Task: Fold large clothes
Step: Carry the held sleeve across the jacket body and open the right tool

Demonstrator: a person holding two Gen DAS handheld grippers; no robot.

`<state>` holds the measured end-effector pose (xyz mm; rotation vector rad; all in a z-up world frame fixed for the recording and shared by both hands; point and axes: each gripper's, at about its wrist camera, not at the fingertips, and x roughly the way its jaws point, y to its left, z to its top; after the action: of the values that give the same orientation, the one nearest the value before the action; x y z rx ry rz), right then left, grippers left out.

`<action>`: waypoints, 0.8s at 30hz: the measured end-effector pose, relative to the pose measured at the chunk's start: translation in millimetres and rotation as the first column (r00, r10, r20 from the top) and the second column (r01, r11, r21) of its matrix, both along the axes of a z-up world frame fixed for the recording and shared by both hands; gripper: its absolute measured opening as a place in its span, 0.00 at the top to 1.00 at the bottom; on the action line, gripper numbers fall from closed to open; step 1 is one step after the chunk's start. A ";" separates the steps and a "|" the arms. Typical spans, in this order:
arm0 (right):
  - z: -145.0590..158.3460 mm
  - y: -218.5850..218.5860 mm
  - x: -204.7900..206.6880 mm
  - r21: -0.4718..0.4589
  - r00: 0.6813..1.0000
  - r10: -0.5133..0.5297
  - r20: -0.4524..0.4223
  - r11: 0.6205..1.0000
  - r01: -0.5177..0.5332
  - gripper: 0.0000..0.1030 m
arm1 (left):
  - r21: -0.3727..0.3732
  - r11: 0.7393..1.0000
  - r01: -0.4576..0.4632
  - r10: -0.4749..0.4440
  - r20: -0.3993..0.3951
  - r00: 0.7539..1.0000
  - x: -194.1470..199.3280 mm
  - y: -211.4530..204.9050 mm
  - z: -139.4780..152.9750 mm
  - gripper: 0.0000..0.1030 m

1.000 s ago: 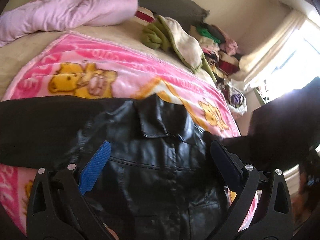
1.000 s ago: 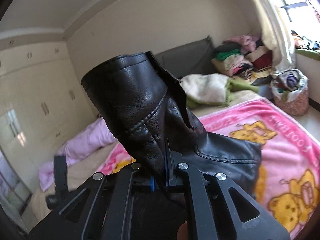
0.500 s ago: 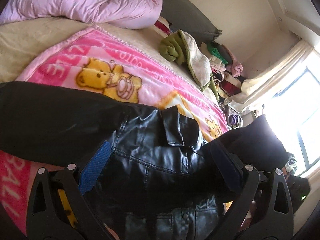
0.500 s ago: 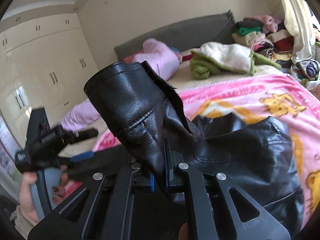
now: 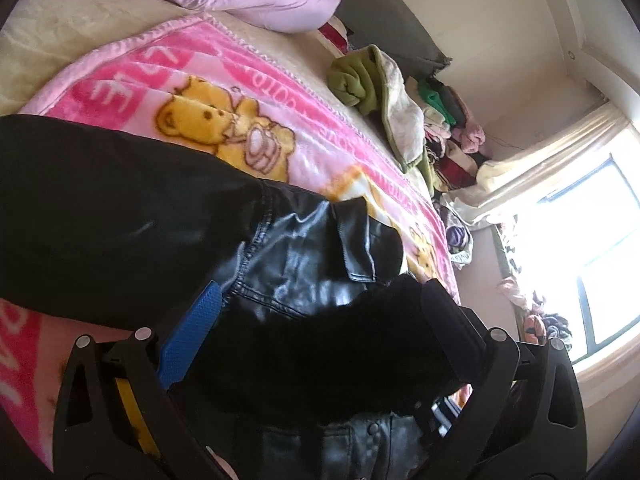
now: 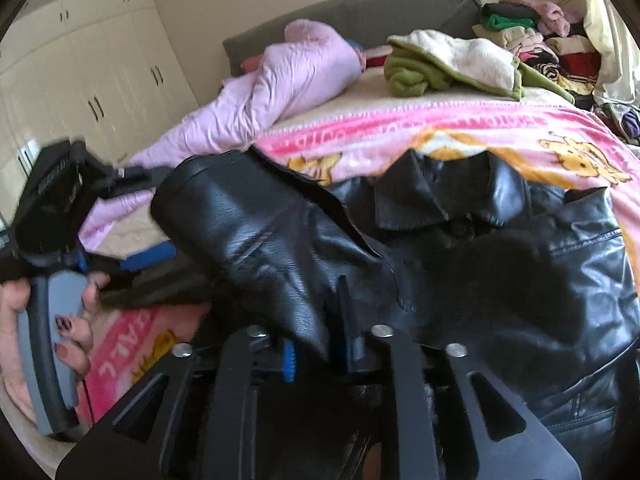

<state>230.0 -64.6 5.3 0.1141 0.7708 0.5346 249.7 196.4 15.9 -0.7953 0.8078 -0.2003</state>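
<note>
One black leather jacket (image 6: 500, 264) lies front up on the pink blanket (image 6: 460, 128) covering the bed, collar toward the far headboard, long axis running near to far. The right gripper (image 6: 320, 344) is opening around one sleeve cuff (image 6: 256, 240) (pads barely apart). The left gripper (image 5: 316, 336) stands wide open over the jacket.

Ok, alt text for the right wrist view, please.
The right gripper has its jaws opening around a black leather jacket's sleeve, folded over the jacket's body on a pink bear-print blanket. At the left edge a hand holds the left gripper.
</note>
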 end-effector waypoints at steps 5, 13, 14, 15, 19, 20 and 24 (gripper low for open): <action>-14.3 -0.1 -7.7 0.029 0.998 0.046 -0.035 0.999 -0.045 0.41 | 0.012 1.000 0.017 -0.017 -0.015 1.000 -1.7 1.2 -4.9 0.09; -13.7 -60.1 -19.7 0.046 0.999 0.020 -0.034 0.999 -0.018 0.19 | 0.098 0.992 0.075 -0.063 -0.117 0.991 0.2 -19.1 -28.3 0.09; -11.9 -71.7 -19.6 0.034 1.000 0.002 -0.023 0.999 -0.001 0.19 | 0.109 0.991 0.082 -0.068 -0.128 0.990 0.8 -22.9 -31.3 0.09; -10.9 -80.3 -18.4 0.026 1.000 -0.012 -0.020 1.000 0.012 0.19 | 0.117 0.989 0.087 -0.072 -0.133 0.988 1.3 -26.1 -33.3 0.09; -8.6 -122.1 -5.6 0.013 0.994 -0.108 -0.018 0.994 0.108 0.19 | 0.162 0.980 0.112 -0.083 -0.176 0.981 3.7 -42.2 -43.7 0.09; -8.3 -134.4 -1.6 0.015 0.991 -0.135 -0.021 0.991 0.135 0.19 | 0.171 0.978 0.118 -0.086 -0.183 0.979 4.5 -46.0 -45.5 0.09; -7.6 -167.1 8.3 -0.011 0.979 -0.206 -0.015 0.979 0.206 0.19 | 0.205 0.966 0.155 -0.109 -0.219 0.970 6.3 -61.8 -52.9 0.09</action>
<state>238.4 -231.7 -2.3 0.1876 0.7673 0.3338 256.0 134.6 -37.0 -0.5569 1.0619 -0.1450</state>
